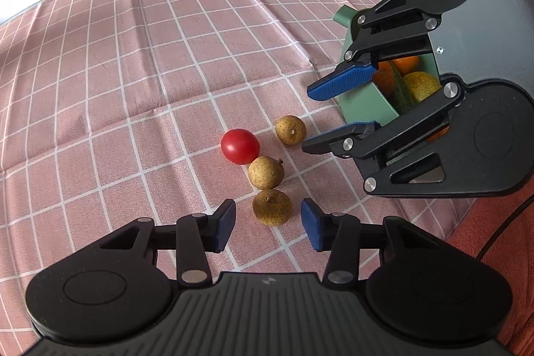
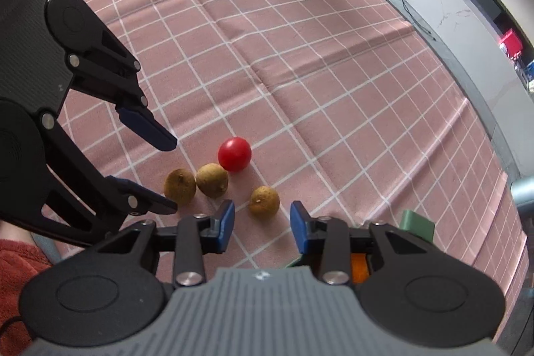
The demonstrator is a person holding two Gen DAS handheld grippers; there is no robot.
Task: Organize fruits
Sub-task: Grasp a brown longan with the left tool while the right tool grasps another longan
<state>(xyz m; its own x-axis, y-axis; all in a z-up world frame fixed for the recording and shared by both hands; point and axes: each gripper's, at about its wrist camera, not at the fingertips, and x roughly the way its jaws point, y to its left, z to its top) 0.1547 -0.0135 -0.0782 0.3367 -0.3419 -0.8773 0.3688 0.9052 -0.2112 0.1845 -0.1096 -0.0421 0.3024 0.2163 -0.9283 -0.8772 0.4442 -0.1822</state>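
The left gripper (image 1: 268, 224) is pointing forward and down over the pink checked tablecloth (image 1: 133, 72), and its fingers are standing wide apart, holding nothing. One brown longan (image 1: 272, 207) is lying on the cloth between its two blue pads (image 1: 225, 227), just beyond the fingertips, and I cannot tell if a pad is touching it. A second longan (image 1: 266, 172) is sitting just in front of the first, and the red cherry tomato (image 1: 240, 146) is resting against it, a little to the left of the finger line.

The right gripper (image 2: 262, 224) is coming in from the other side, also tilted down, and its fingers are wide and holding nothing. The third longan (image 2: 264, 201) is lying just ahead of the gap between its pads (image 2: 226, 224), apart from the other fruits.

The green box (image 1: 363, 104) is standing behind the right gripper's fingers, and it is already holding oranges (image 1: 405, 63), a yellow pear (image 1: 421, 86) and something dark green.
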